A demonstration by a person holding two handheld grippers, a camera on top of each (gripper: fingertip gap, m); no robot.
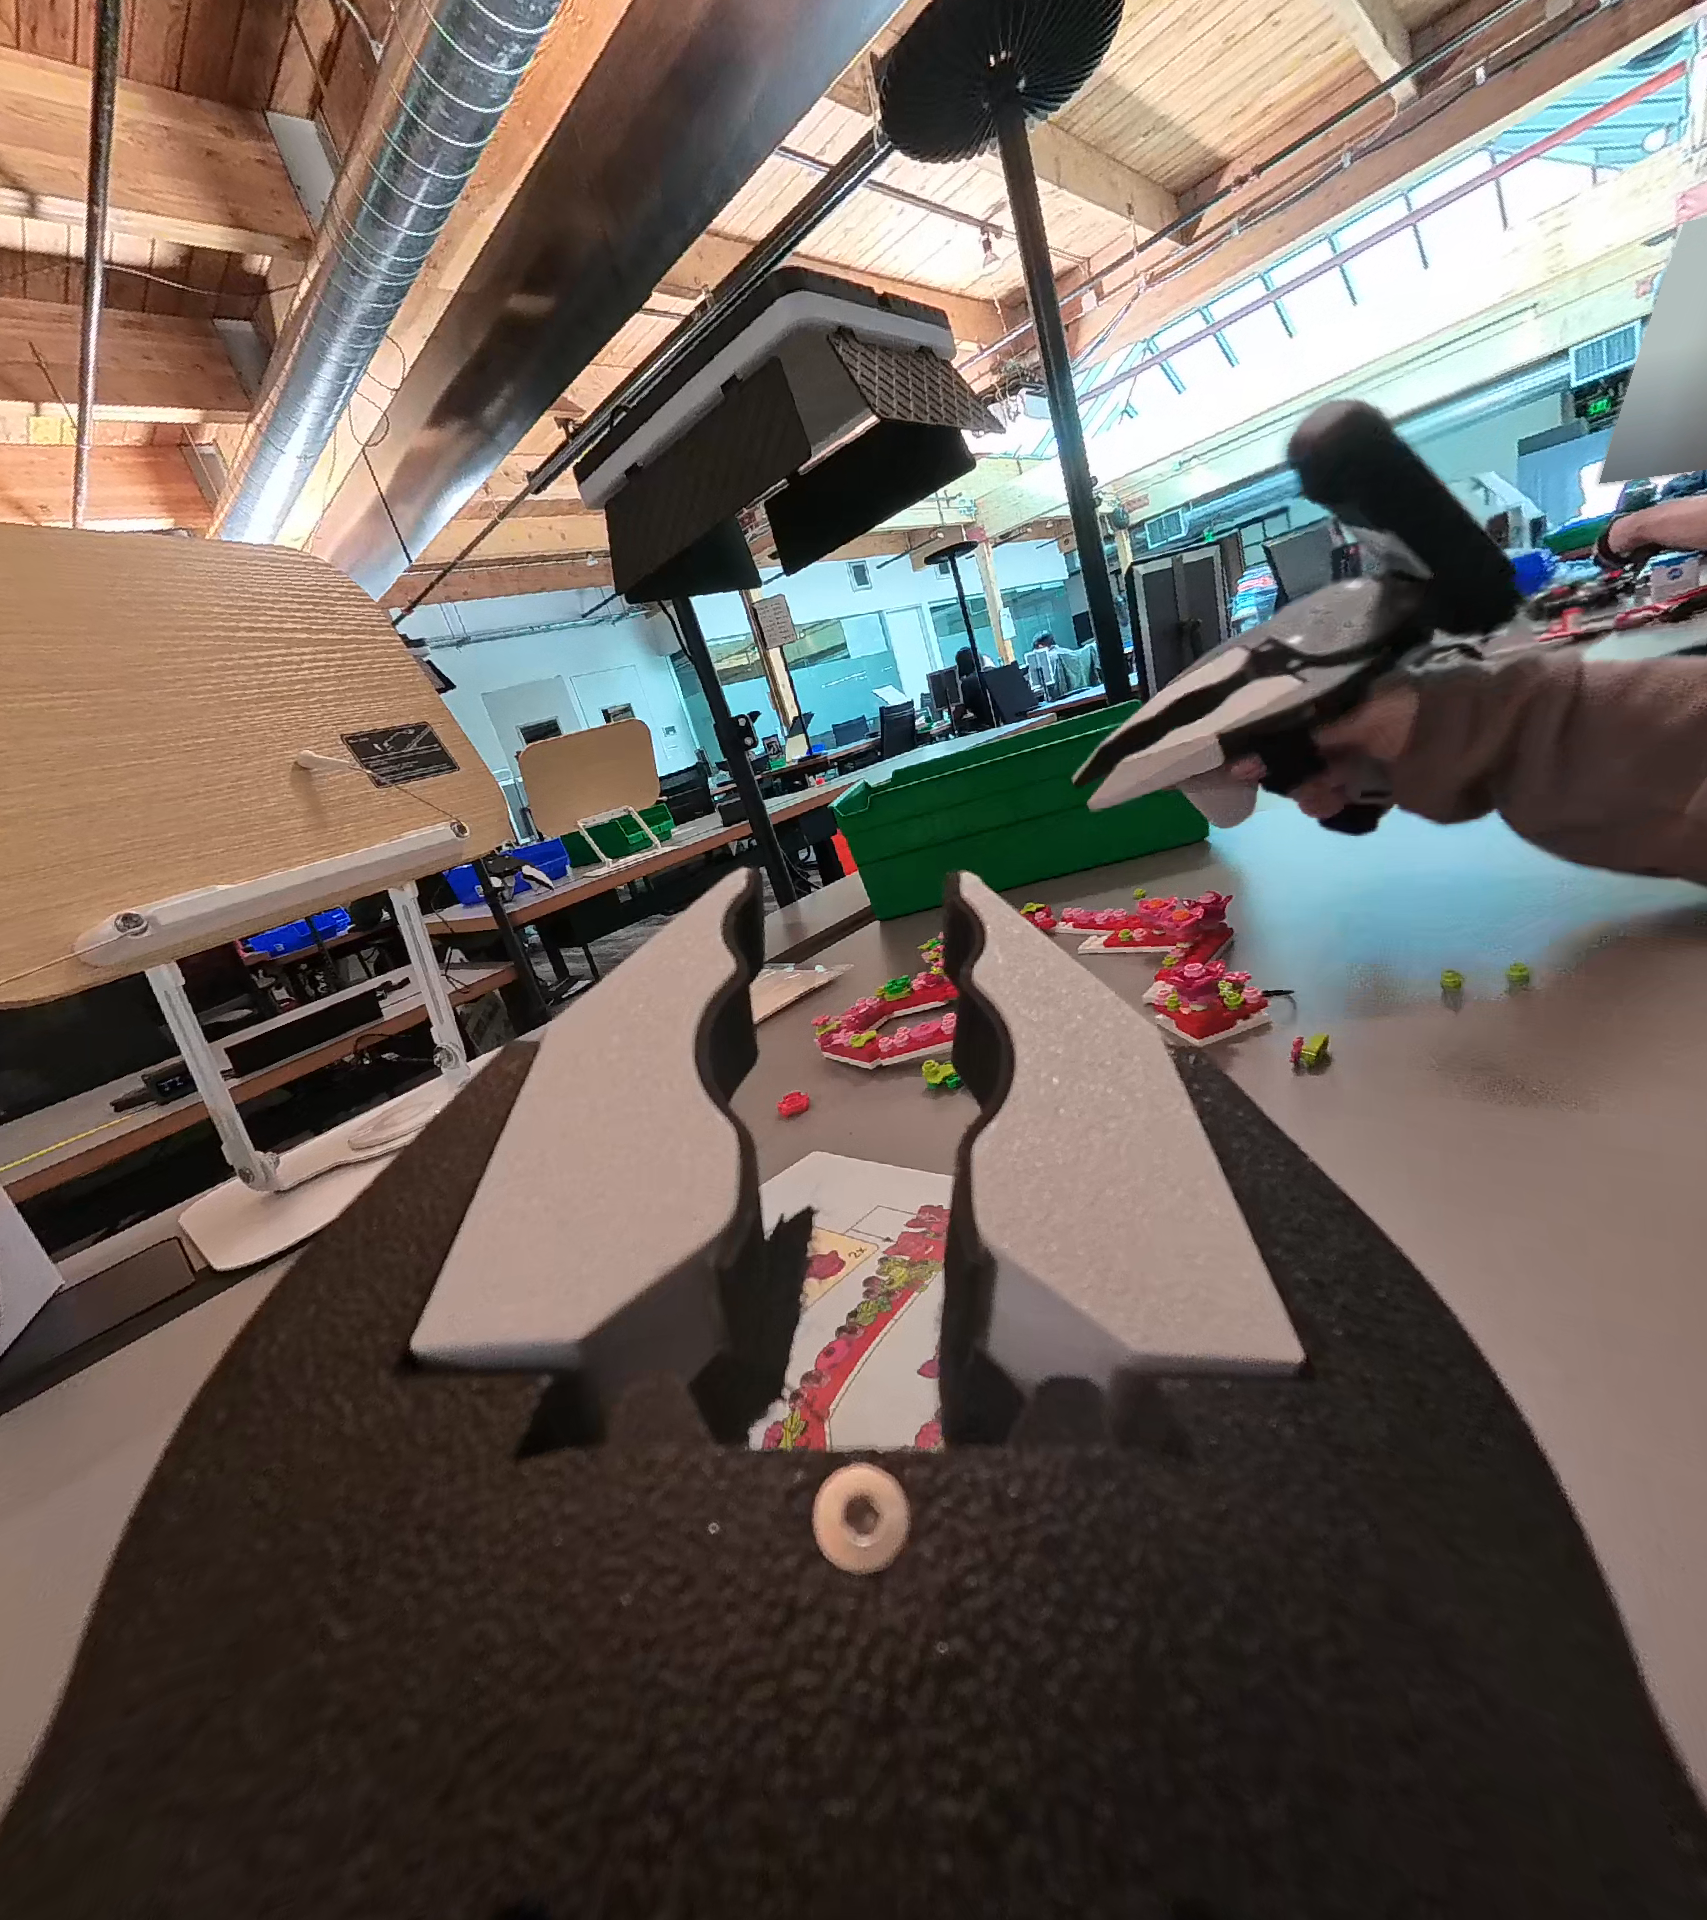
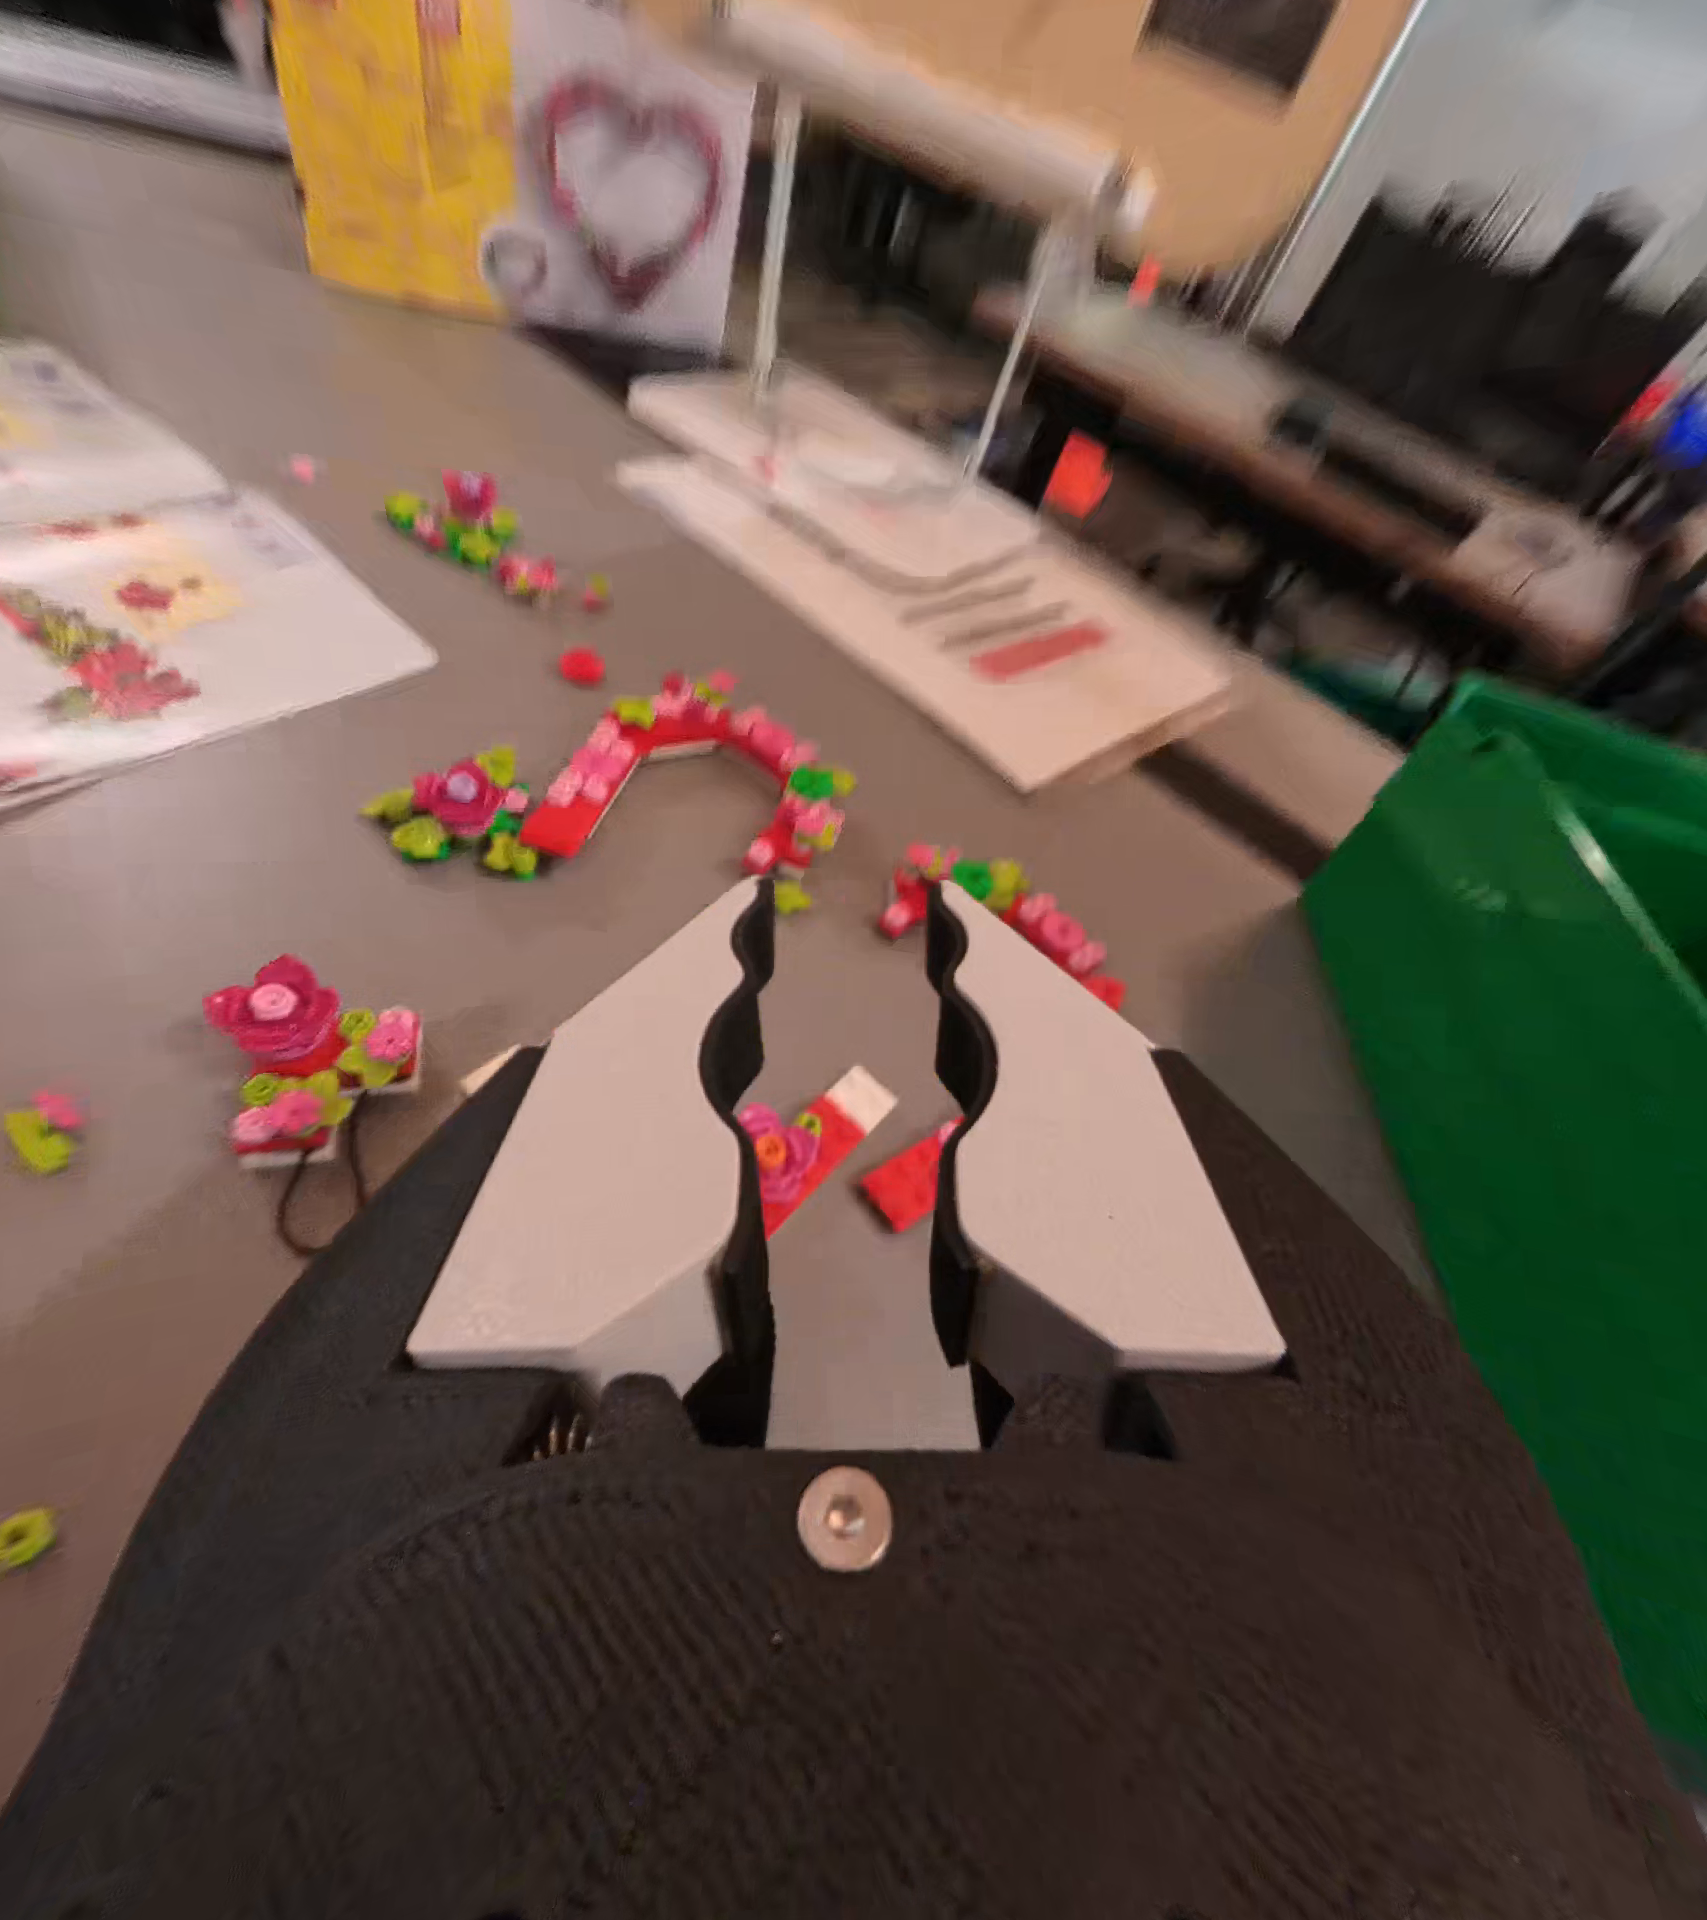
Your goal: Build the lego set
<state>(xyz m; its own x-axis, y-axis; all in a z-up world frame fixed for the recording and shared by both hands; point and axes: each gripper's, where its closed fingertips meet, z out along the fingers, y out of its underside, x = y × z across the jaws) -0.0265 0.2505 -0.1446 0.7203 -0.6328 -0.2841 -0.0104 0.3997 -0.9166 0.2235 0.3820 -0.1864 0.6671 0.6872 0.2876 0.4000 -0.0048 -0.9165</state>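
My left gripper [image 1: 854, 914] is open and empty, held above the instruction booklet [image 1: 859, 1247] on the grey table. Past its tips lie red lego sections with pink flowers and green leaves [image 1: 890, 1029], [image 1: 1207, 997]. My right gripper [image 2: 849, 899] is open and empty, above a red plate with a pink flower [image 2: 807, 1153] and a bare red plate [image 2: 916, 1179]. It also shows in the left wrist view [image 1: 1140, 769], raised in front of the green bin. A curved red arch section [image 2: 683, 748] and a flower cluster [image 2: 309, 1039] lie ahead and to the left.
A green bin [image 2: 1607, 1039] stands close on the right. The lego box [image 2: 516, 156] and a wooden book stand [image 1: 153, 748] with a white base [image 2: 911, 582] are at the table's far side. Small green pieces [image 1: 1451, 977], [image 2: 23, 1538] are scattered. The booklet [image 2: 101, 582] lies open. About 30 cm separates my left fingertips from my right. The curved red arch section [image 2: 683, 748] lies some 15 cm from my right tips, 25 cm from my left tips.
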